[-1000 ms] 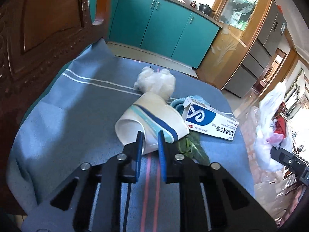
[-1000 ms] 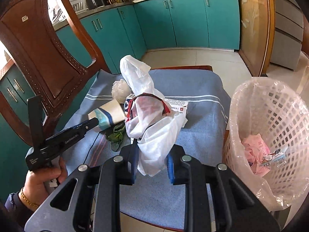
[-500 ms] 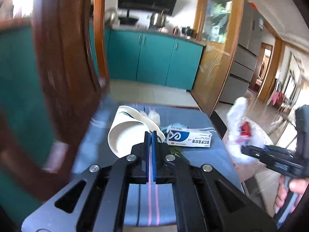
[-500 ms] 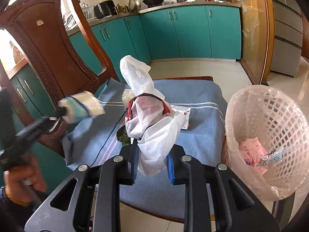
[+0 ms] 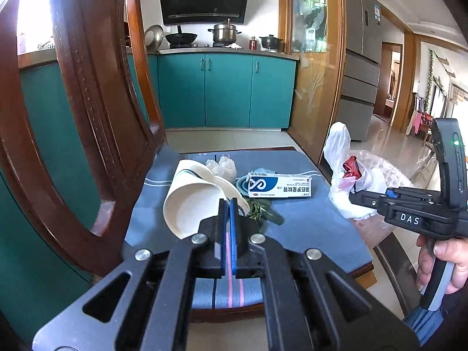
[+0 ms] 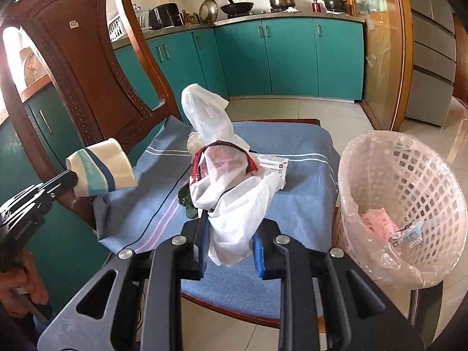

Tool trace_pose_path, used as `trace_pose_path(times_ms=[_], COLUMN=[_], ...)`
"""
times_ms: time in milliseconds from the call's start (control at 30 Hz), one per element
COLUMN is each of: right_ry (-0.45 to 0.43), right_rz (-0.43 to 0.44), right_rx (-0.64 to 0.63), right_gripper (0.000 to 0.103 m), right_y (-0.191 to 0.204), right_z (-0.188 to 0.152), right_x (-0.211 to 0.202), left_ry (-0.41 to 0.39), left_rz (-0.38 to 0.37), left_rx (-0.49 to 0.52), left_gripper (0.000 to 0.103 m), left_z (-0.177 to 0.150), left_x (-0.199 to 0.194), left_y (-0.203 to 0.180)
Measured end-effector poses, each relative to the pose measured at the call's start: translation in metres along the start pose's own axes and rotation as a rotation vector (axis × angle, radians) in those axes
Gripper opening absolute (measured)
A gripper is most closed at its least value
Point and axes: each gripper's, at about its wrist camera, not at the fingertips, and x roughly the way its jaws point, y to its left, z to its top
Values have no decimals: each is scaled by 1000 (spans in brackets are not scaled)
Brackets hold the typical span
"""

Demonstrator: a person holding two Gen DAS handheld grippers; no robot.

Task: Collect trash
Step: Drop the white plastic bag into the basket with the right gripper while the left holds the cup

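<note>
My left gripper point(image 5: 227, 202) is shut on the rim of a white paper cup point(image 5: 190, 204) with blue and teal stripes. It holds the cup in the air beside the chair back, as the right wrist view shows: cup point(image 6: 102, 169), left gripper point(image 6: 72, 179). My right gripper point(image 6: 231, 229) is shut on a crumpled white plastic bag point(image 6: 234, 193) with a red wrapper inside, held above the seat. In the left wrist view that bag point(image 5: 342, 158) hangs from the right gripper point(image 5: 353, 197) at the seat's right edge.
On the blue striped cloth point(image 5: 307, 219) over the chair seat lie a white-and-blue box point(image 5: 279, 186), a tissue wad point(image 5: 223, 165) and green leaves point(image 5: 263, 209). The carved wooden chair back point(image 6: 87, 67) rises at left. A lined pink basket point(image 6: 409, 169) holding wrappers stands right of the seat.
My left gripper closed on the cup's rim and lifted it off the cloth, up and toward the chair back. The right gripper kept its hold on the bag and drew back slightly.
</note>
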Motion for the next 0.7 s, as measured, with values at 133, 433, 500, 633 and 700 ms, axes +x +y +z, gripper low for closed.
trace_pose_path(times_ms=[133,433,500,633,700], right_ry=[6,7,-8,-68,-97], right_rz=[4,3,-5,-63,-107], right_rx=[-4,2,11,49,99], right_gripper=[25,25,25,25,25], right_y=[1,-1,-5,-30,-54], right_z=[0,0,1,10,16], right_x=[1,2,-1,-15,-24], left_ry=[2,17,18,17,16], left_rz=[-1,-8,-6,-5,-5], left_rx=[4,13,12,13,14], left_gripper=[3,3,3,3,3], left_z=[1,0,0,-2,-3], left_x=[0,4,5,6,7], left_y=[0,-5,-5,-4,-5])
